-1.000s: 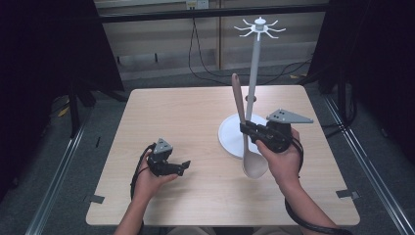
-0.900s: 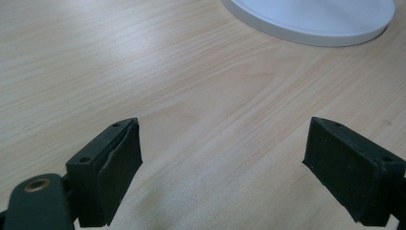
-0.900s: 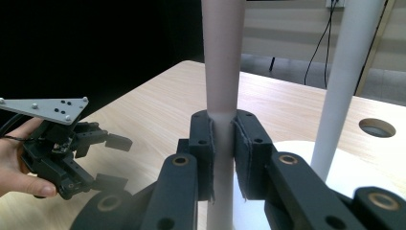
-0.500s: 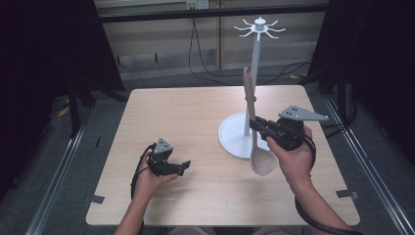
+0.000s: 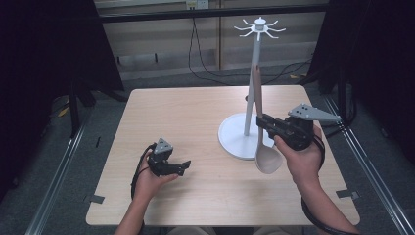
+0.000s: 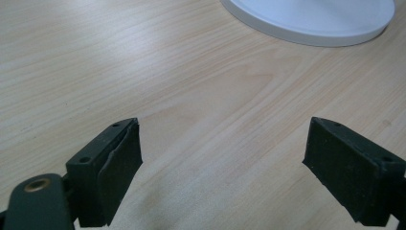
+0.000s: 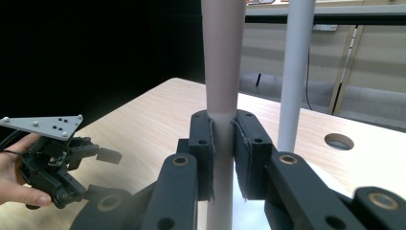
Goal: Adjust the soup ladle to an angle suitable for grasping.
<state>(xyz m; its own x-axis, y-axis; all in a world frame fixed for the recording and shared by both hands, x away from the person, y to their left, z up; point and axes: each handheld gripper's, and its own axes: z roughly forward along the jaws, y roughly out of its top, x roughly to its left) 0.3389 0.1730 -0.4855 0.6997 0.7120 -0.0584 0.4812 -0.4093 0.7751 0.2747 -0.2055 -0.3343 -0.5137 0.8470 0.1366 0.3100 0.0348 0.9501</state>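
My right gripper [image 5: 263, 122] is shut on the handle of a pale wooden spoon [image 5: 266, 156], held upright with its bowl hanging down above the table. The handle [image 7: 221, 72] rises between the two pads in the right gripper view. Just behind it stands a white hook stand: a thin pole [image 5: 252, 93] on a round white base [image 5: 234, 139], with a ring of hooks [image 5: 260, 27] at the top. My left gripper [image 5: 182, 166] rests low over the table at the front left, jaws open with bare wood between them [image 6: 222, 158].
The wooden table [image 5: 186, 117] has a round cable hole [image 7: 339, 141] in its top. Dark curtains flank both sides. Cables run along the floor behind the table. Metal floor rails lie left and right of it.
My right gripper has carried the spoon to the right and a little upward, so the handle now stands in front of the stand's pole. The left gripper has stayed put.
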